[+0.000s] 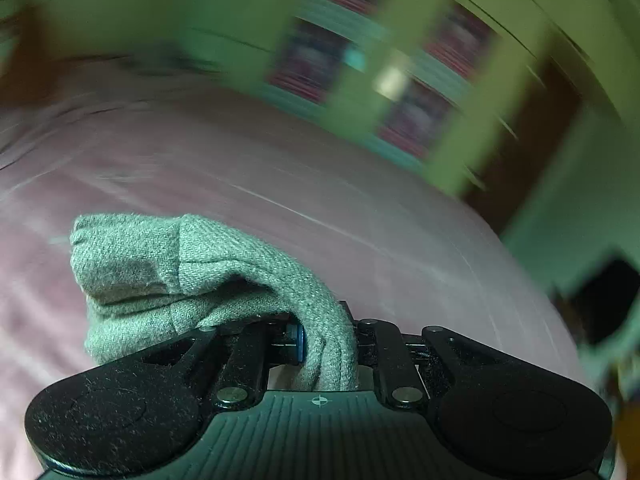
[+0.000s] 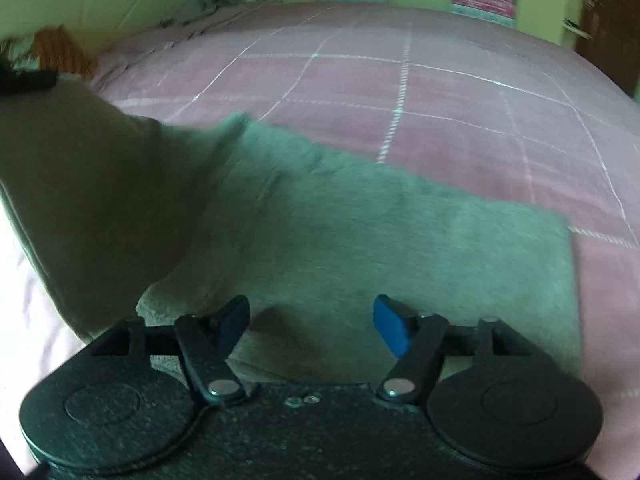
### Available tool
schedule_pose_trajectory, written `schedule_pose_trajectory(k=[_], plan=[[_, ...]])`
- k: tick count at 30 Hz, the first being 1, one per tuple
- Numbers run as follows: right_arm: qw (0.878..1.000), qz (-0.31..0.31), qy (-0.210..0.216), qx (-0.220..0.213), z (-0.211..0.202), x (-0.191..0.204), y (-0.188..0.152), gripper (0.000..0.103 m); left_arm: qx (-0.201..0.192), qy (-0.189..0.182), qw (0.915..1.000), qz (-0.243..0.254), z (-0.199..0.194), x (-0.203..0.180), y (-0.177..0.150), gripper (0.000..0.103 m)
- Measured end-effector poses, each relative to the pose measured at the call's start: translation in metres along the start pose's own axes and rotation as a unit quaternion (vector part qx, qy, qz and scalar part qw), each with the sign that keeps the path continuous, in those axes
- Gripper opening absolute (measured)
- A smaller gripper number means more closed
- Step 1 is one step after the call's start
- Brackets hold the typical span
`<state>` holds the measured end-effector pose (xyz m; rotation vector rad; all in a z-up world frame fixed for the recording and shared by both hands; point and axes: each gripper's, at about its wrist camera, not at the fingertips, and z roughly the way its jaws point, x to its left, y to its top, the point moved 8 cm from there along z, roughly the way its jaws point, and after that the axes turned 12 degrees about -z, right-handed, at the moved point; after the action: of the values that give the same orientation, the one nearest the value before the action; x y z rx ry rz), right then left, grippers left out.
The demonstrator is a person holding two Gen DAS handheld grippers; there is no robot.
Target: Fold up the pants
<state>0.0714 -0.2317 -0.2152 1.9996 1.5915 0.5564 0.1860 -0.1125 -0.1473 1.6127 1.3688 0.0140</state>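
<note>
Grey-green pants [image 2: 360,240] are spread on a bed covered by a pink blanket [image 2: 440,100] with thin white grid lines. In the left wrist view, the left gripper [image 1: 320,344] is seen clamped tight on a bunched wad of the pants' fabric, which spills out ahead of the jaws and is lifted clear of the blanket; the green room behind is smeared by blur. In the right wrist view, the right gripper [image 2: 312,328] is held just above the flat part of the pants with its jaws standing well apart and nothing between them. One end of the cloth is seen raised at the left of that view. The step in hand is judged to be a fold-over: the lifted end is best carried across and laid edge to edge on the flat part, while that part is pinned so it cannot slide.
</note>
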Motion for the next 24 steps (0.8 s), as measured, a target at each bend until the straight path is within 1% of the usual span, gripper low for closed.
schedule_pose_trajectory(k=[1, 3, 4, 5, 6, 8, 10, 13, 14, 16, 17, 18, 19, 20, 21, 23, 24], plan=[[1.000, 0.017, 0.002, -0.003, -0.005, -0.007, -0.003, 0.068, 0.023, -0.010, 0.9994, 0.024, 0.012, -0.019, -0.016, 0.015], [0.999, 0.039, -0.001, -0.008, -0.015, -0.021, -0.008, 0.068, 0.079, -0.030, 0.9938, 0.073, 0.036, -0.054, -0.061, 0.015], [0.999, 0.046, -0.008, -0.010, -0.022, -0.030, -0.011, 0.068, 0.105, -0.033, 0.9894, 0.095, 0.046, -0.066, -0.082, 0.015], [0.998, 0.052, -0.014, -0.012, -0.028, -0.038, -0.015, 0.068, 0.135, -0.030, 0.9829, 0.122, 0.057, -0.077, -0.106, 0.015], [0.998, 0.059, -0.019, -0.013, -0.033, -0.046, -0.020, 0.068, 0.152, -0.022, 0.9772, 0.146, 0.065, -0.083, -0.123, 0.016], [0.997, 0.075, -0.025, -0.012, -0.042, -0.063, -0.029, 0.068, 0.157, 0.001, 0.9682, 0.195, 0.072, -0.091, -0.145, 0.019], [0.995, 0.093, -0.025, -0.015, -0.050, -0.077, -0.037, 0.069, 0.157, 0.010, 0.9621, 0.223, 0.072, -0.096, -0.148, 0.021], [0.992, 0.121, -0.021, -0.029, -0.061, -0.094, -0.043, 0.072, 0.152, 0.001, 0.9566, 0.248, 0.063, -0.112, -0.151, 0.021], [0.991, 0.127, -0.019, -0.033, -0.062, -0.094, -0.044, 0.072, 0.150, -0.001, 0.9531, 0.263, 0.060, -0.118, -0.153, 0.021], [0.990, 0.136, -0.017, -0.038, -0.064, -0.098, -0.044, 0.072, 0.142, -0.004, 0.9412, 0.306, 0.055, -0.131, -0.163, 0.021], [0.989, 0.139, -0.015, -0.039, -0.065, -0.099, -0.041, 0.072, 0.143, -0.010, 0.9372, 0.318, 0.056, -0.137, -0.165, 0.021], [0.989, 0.142, -0.013, -0.040, -0.065, -0.099, -0.039, 0.072, 0.147, -0.020, 0.9351, 0.322, 0.054, -0.146, -0.172, 0.021], [0.988, 0.146, -0.011, -0.042, -0.066, -0.100, -0.039, 0.073, 0.152, -0.030, 0.9342, 0.322, 0.053, -0.152, -0.175, 0.021], [0.988, 0.148, -0.010, -0.045, -0.069, -0.101, -0.040, 0.077, 0.151, -0.036, 0.9350, 0.319, 0.047, -0.154, -0.174, 0.021], [0.988, 0.149, -0.009, -0.047, -0.074, -0.102, -0.044, 0.078, 0.150, -0.038, 0.9372, 0.312, 0.043, -0.155, -0.172, 0.021], [0.988, 0.147, -0.010, -0.045, -0.077, -0.103, -0.047, 0.078, 0.155, -0.036, 0.9465, 0.281, 0.039, -0.146, -0.167, 0.021], [0.988, 0.149, -0.003, -0.047, -0.078, -0.103, -0.048, 0.078, 0.151, -0.033, 0.9535, 0.259, 0.038, -0.141, -0.161, 0.021]])
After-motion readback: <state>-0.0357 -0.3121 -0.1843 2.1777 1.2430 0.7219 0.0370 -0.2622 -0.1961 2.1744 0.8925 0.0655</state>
